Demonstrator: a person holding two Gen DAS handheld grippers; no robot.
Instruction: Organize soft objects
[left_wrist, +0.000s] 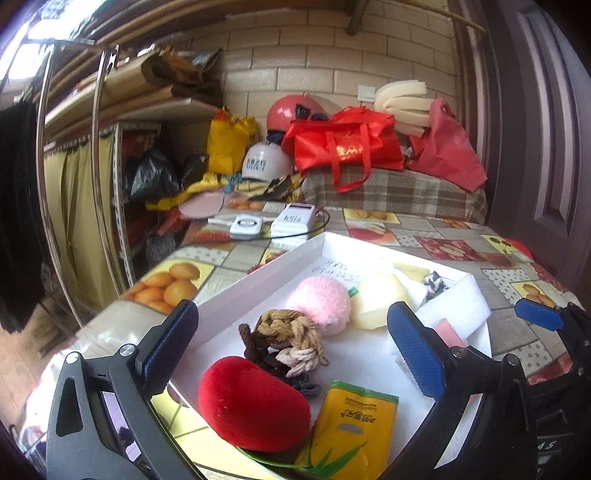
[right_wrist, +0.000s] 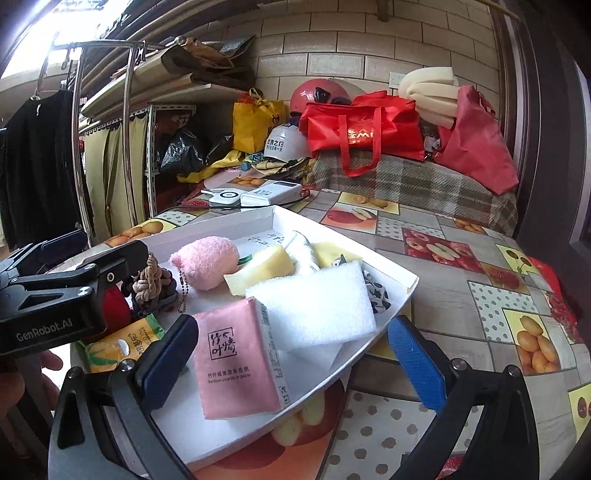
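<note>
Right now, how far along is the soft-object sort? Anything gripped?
Looks mostly done: the red plush pad, knotted rope toy, fluffy pink pouch, yellow sponge, white foam sheet, pink tissue pack and yellow tissue pack all sit in the shallow white tray. In hand: nothing; left claw and right claw are open. Left: possibly tidying.

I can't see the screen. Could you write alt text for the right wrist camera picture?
The right gripper, jaws open and empty, hovers over a white tray of soft things: a pink tissue pack nearest, white foam pad, yellow sponge, pink plush. The left gripper shows at the left edge, over a fruit-patterned tablecloth.
</note>
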